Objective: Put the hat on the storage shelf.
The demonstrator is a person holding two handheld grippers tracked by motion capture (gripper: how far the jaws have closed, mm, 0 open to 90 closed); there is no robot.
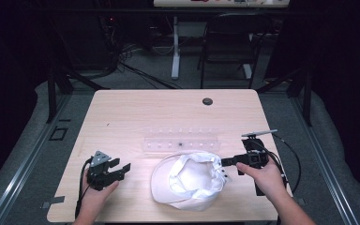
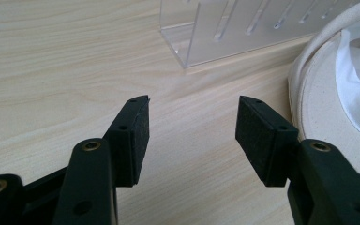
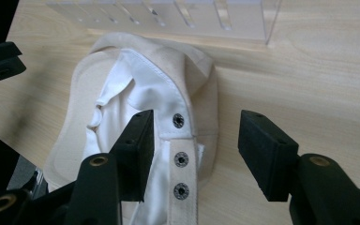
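A cream cap (image 1: pixel 190 180) lies upside down on the wooden table (image 1: pixel 136 112), its white lining facing up. My left gripper (image 1: pixel 122 165) rests to the cap's left, held in a hand, jaws open with bare wood between them (image 2: pixel 192 110); the cap's brim (image 2: pixel 323 89) lies just beyond its right jaw. My right gripper (image 1: pixel 224 162) is at the cap's right side, open, its jaws (image 3: pixel 194 124) hovering over the back of the cap (image 3: pixel 136 84). The snap strap (image 3: pixel 182 159) with three metal snaps lies beneath, beside the left jaw, and no pad presses on it.
A clear acrylic rack (image 1: pixel 180 140) with slots stands just behind the cap, close to both grippers (image 2: pixel 225 33) (image 3: pixel 178 14). A dark cable hole (image 1: pixel 207 101) sits near the table's far edge. A chair (image 1: pixel 229 42) stands beyond the table.
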